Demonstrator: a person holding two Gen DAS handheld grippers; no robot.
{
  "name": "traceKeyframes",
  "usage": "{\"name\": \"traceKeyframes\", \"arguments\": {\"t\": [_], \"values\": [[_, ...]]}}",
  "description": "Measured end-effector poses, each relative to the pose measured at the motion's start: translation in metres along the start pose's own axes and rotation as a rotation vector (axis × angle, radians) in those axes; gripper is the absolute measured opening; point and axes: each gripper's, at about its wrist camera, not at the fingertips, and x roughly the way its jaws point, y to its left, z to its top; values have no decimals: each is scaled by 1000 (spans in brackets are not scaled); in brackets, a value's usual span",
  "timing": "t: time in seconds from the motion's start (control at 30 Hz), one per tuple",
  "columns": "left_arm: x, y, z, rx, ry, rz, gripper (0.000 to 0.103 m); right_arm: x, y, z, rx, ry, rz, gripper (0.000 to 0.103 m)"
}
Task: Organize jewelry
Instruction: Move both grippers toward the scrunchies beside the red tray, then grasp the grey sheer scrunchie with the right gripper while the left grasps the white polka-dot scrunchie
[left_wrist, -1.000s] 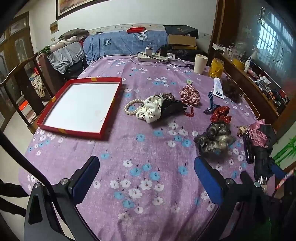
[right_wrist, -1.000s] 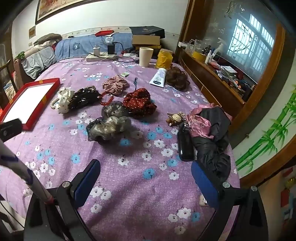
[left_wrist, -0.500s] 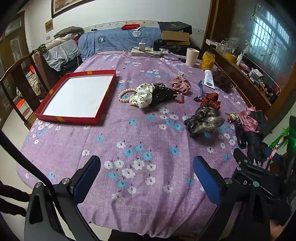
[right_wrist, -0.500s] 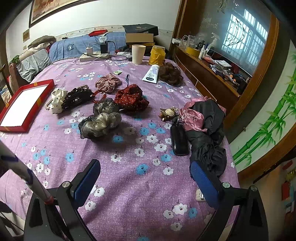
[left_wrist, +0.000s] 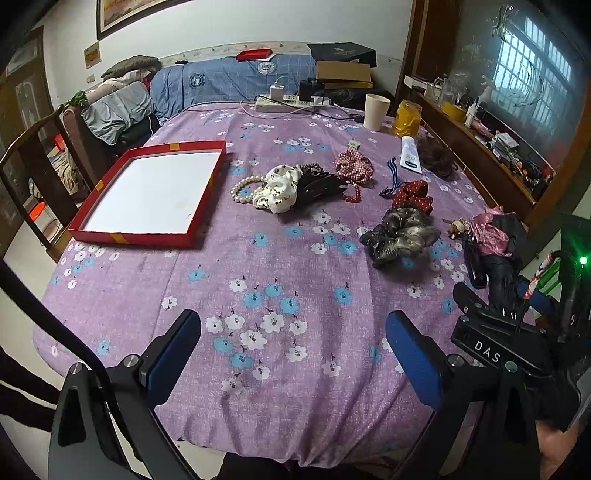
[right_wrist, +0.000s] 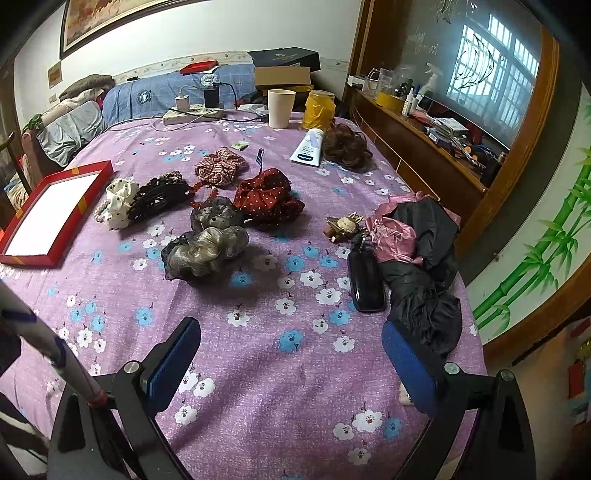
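A red tray with a white floor lies empty at the table's left. Beside it lie a pearl bracelet, a cream dotted scrunchie, a black hair claw, a red checked scrunchie, a red dotted bow and grey hair pieces. My left gripper is open and empty over the near table edge. My right gripper is open and empty, well short of the hair pieces.
A purple flowered cloth covers the table. A black case, a pink and black pouch and a small charm lie right. A cup, yellow jar, tube, brown hairpiece and power strip stand far back.
Both grippers have drawn back toward the near edge of the table, so more of the cloth shows. Both stay open and empty. Nothing on the table has moved.
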Motion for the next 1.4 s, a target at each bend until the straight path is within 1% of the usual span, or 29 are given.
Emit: {"name": "traceKeyframes", "arguments": {"t": [0.1, 0.2, 0.33, 0.47, 0.57, 0.63, 0.7, 0.77, 0.8, 0.9, 1.03, 1.17, 1.27, 1.37, 1.4], "values": [[-2, 2, 3, 9, -14, 8, 100, 3, 2, 1, 1, 5, 7, 100], [-2, 10, 11, 10, -42, 46, 100, 6, 5, 2, 5, 7, 13, 100], [7, 36, 28, 2, -60, 168, 100, 10, 6, 3, 17, 15, 24, 100], [14, 71, 44, -55, -78, 247, 100, 13, 8, 4, 26, 20, 32, 100], [21, 87, 55, -37, -81, 270, 100, 15, 11, 6, 32, 19, 52, 100], [25, 91, 60, -24, -73, 276, 100, 15, 12, 9, 45, 13, 77, 97], [29, 95, 68, -4, -64, 259, 100, 16, 11, 11, 59, 12, 93, 94], [35, 97, 75, 12, -37, 219, 100, 19, 8, 15, 80, 20, 124, 91], [38, 96, 75, 11, -29, 211, 100, 21, 7, 17, 92, 29, 139, 90], [48, 98, 80, 9, -6, 174, 100, 25, 9, 22, 100, 44, 155, 90], [62, 95, 94, 68, 5, 151, 100, 31, 17, 28, 93, 73, 172, 90], [81, 95, 111, 80, 22, 73, 100, 36, 20, 42, 116, 80, 199, 90], [106, 88, 121, 93, 85, -8, 100, 46, 20, 50, 150, 97, 226, 90], [126, 81, 129, 108, 94, -61, 100, 59, 22, 55, 165, 119, 240, 89], [133, 78, 131, 113, 101, -72, 100, 63, 23, 58, 166, 125, 246, 86]]}}
